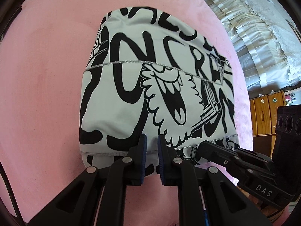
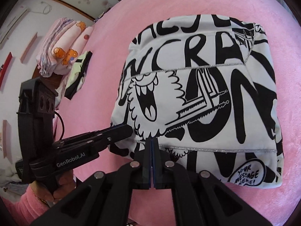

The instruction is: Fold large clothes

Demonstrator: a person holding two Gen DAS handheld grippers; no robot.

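A large white garment (image 1: pixel 131 98) (image 2: pixel 216 101) with black cartoon lettering lies folded on a pink plush blanket (image 1: pixel 47 75) (image 2: pixel 188 3). Its top layer bulges, and its silver-stitched hem runs along the near side. My left gripper (image 1: pixel 152 143) (image 2: pixel 128 129) has its blue pads a narrow gap apart, pinching that hem near the garment's left end. My right gripper (image 2: pixel 152 141) (image 1: pixel 202 146) has its pads pressed together on the same hem, a little further right. A lower layer with a speech-bubble print (image 2: pixel 246 175) shows under the hem.
Folded pink bedding (image 2: pixel 62 47) and a green-and-black cloth (image 2: pixel 79 73) sit at the blanket's left edge. A white frilled drape (image 1: pixel 254 37) and a wooden cabinet (image 1: pixel 267 109) stand beyond its right edge. A hand in a pink sleeve (image 2: pixel 22 205) holds the left gripper.
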